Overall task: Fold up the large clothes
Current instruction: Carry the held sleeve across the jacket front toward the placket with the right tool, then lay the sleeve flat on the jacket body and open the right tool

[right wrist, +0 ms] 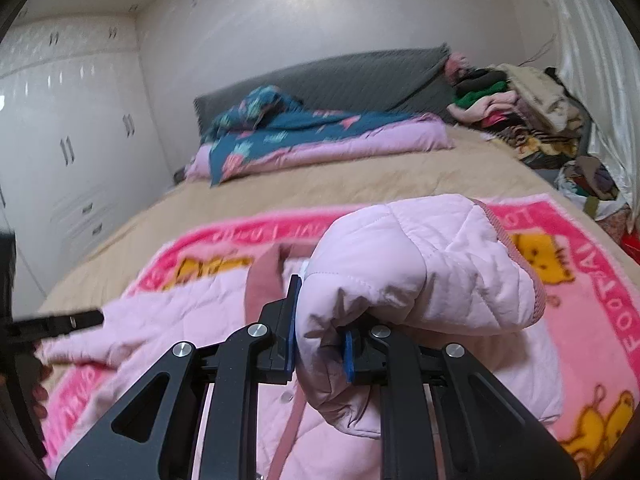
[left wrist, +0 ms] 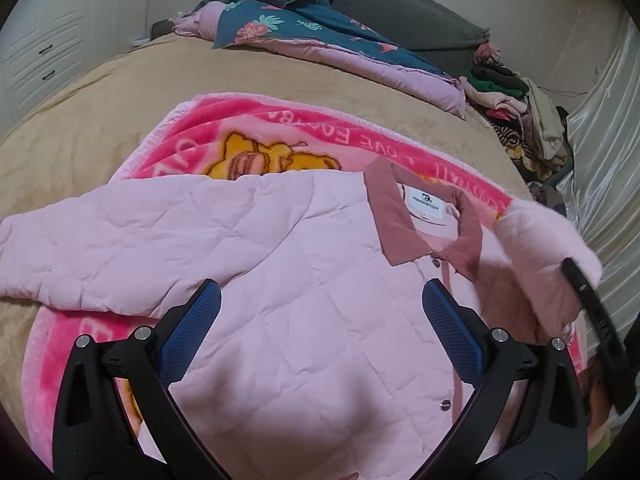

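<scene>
The left gripper [left wrist: 322,328] hangs tilted downward with its blue pads [left wrist: 450,330] spread wide and nothing between them, while the right gripper [right wrist: 320,340], at about three o'clock of it, points shallowly downward with its pads clamped on a bunched sleeve [right wrist: 404,264].

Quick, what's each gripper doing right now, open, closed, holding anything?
Left gripper: open, nothing between its pads, above the pink jacket.
Right gripper: shut on the jacket's sleeve.
</scene>
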The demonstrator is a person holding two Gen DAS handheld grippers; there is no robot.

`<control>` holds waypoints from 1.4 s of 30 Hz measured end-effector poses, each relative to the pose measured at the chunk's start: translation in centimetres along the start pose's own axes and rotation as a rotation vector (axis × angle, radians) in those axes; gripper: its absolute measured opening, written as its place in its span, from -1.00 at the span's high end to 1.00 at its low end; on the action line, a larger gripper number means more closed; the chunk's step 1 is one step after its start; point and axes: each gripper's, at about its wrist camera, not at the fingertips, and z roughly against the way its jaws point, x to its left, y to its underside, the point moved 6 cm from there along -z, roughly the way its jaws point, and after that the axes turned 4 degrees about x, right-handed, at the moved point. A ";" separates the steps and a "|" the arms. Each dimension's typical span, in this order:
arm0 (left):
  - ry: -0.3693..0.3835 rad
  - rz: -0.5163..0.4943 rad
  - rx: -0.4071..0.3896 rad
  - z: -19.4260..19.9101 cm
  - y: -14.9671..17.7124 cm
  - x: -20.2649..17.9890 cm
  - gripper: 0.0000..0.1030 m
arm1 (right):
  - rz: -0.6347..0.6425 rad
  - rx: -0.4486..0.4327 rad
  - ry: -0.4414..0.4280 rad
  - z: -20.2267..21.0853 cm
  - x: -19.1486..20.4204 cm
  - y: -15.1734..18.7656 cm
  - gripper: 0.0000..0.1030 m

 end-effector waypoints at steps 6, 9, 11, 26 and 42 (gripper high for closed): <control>-0.016 -0.003 0.015 -1.0 0.2 0.7 -0.84 | 0.125 0.100 0.006 -3.7 3.8 3.9 0.68; -0.016 0.001 0.022 -1.4 0.3 0.8 -0.84 | 0.194 0.144 0.011 -5.1 5.2 5.6 0.68; -0.014 0.010 0.024 -1.6 0.3 1.0 -0.84 | 0.253 0.164 0.015 -5.6 6.1 6.5 0.67; 0.065 0.063 0.084 -3.5 1.8 1.2 -0.84 | 0.185 0.274 -0.132 -4.9 7.4 10.6 -0.12; 0.217 0.056 0.269 -10.0 7.1 -2.7 -0.13 | 0.022 0.194 0.027 0.9 -3.3 8.8 -0.23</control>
